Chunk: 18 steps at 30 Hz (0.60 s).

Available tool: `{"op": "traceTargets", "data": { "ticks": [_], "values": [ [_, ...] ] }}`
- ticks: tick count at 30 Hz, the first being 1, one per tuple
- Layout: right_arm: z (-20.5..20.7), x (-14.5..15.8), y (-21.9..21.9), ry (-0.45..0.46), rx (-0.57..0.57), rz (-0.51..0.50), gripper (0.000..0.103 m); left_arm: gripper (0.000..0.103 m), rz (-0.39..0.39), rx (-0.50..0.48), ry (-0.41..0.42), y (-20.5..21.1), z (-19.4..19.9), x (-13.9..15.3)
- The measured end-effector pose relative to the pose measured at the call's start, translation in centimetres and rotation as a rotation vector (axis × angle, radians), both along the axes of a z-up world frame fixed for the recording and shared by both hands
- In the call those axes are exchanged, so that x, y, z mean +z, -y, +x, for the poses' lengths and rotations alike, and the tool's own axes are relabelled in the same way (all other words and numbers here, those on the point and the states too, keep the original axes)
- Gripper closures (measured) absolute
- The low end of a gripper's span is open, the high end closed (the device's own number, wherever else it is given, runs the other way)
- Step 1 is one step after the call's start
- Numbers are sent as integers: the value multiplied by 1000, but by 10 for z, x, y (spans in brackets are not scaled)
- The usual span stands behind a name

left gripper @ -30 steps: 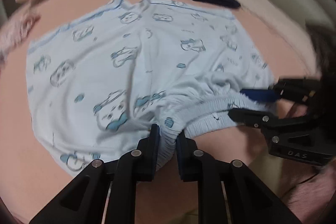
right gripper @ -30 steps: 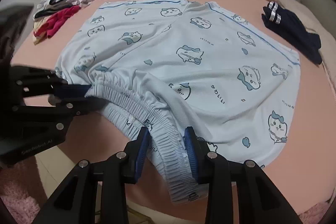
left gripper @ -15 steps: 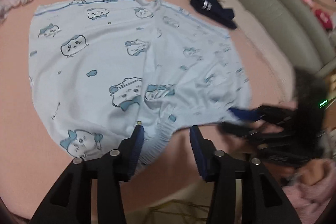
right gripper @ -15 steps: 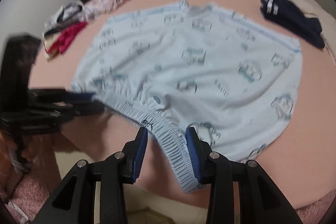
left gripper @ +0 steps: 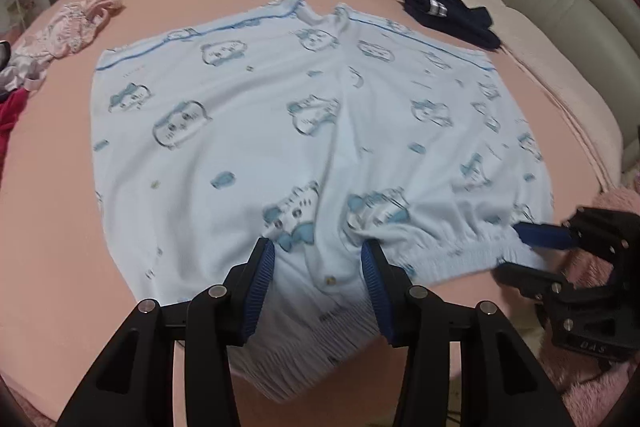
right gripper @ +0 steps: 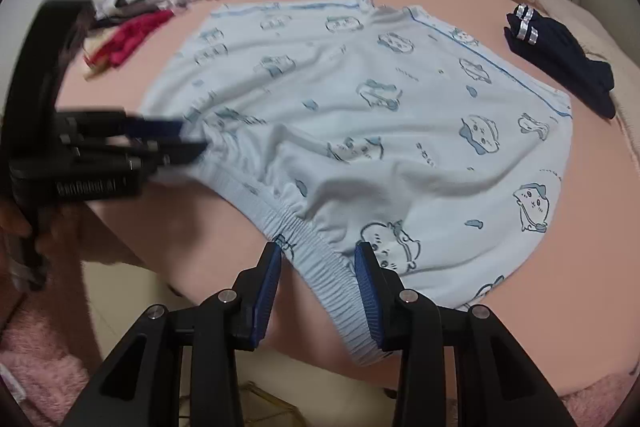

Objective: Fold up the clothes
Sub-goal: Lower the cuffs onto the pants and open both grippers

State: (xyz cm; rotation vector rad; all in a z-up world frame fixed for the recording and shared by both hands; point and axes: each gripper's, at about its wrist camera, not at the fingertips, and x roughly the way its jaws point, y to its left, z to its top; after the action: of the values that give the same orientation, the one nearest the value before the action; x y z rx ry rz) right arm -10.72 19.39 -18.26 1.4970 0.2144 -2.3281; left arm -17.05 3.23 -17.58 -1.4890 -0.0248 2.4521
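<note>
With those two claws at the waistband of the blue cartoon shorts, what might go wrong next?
1. The waistband hangs over the bed edge, so the light blue shorts might slide off.
2. The left gripper has just opened and the right gripper stands open too; nothing pins the cloth, so closing again may catch one layer only.
3. A raised wrinkle crosses the shorts; folding now would likely crease it in.

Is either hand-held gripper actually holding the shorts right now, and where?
The left hand-held gripper holds nothing. Its jaws have just opened and stand clear either side of the shorts' waistband. The right hand-held gripper also straddles the waistband, but a grip cannot be told.
</note>
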Motion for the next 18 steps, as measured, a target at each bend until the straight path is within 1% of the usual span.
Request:
{"op": "traceTargets", "data": {
  "ticks": [3,6,7,8,9,11,12,13,17,18],
  "values": [
    [-4,-1,-2,-5,-16,-3,65,61,-27,34,-32,8,-1,4],
    [-5,4,-4,-21,-24,-29,65,61,-17,68,-51,19,2,11],
    [-4,6,-4,-30,-25,-44,65,61,29,65,-55,23,5,16],
    [-4,8,-4,-39,-27,-53,65,61,87,45,-66,25,10,22],
    [-5,7,-4,-42,-31,-49,65,61,126,12,-69,22,13,25],
    [-9,-1,-3,-30,-38,-31,65,61,159,-55,-53,15,21,28],
    [-12,-6,-2,-18,-40,-28,65,61,162,-96,-35,8,25,26],
    [-14,-8,-1,-14,-42,-29,65,61,148,-117,-24,1,27,23],
    [-17,-9,-3,-20,-53,-46,65,61,-46,-131,19,-18,25,0],
    [-18,-9,-4,-25,-59,-44,65,60,-43,-124,21,-17,21,-2]
  ]
}}
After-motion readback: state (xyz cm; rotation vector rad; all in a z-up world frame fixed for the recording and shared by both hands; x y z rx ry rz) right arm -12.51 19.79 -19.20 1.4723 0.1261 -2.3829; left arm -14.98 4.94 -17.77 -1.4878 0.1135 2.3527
